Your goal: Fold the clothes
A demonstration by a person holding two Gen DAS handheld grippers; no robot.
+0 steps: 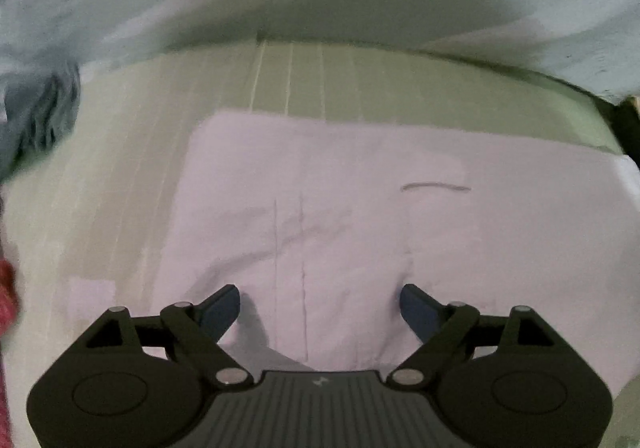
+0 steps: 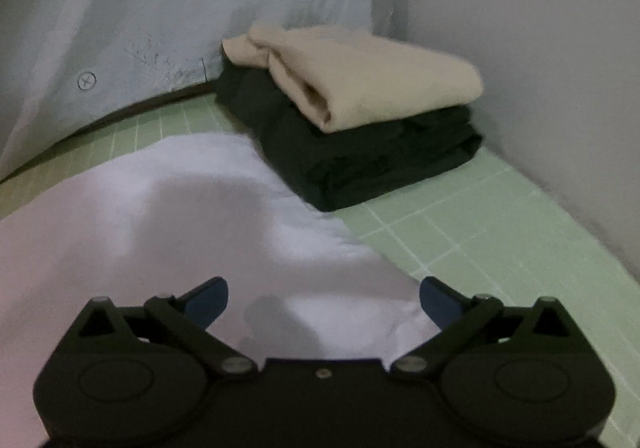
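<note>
In the left wrist view, the left gripper [image 1: 320, 300] hangs over a pale lilac garment [image 1: 400, 216] spread flat on the green gridded mat [image 1: 320, 76], its blue-padded jaws spread wide with nothing clamped between them, only the cloth lying below; a bluish bundle of fabric [image 1: 40, 116] sits at the mat's far left edge. In the right wrist view, the right gripper [image 2: 324, 296] also has its jaws wide apart and empty above the same garment's edge, near a folded beige garment [image 2: 360, 68] stacked on a folded dark garment [image 2: 360, 156] in the corner by the wall [image 2: 520, 28].
</note>
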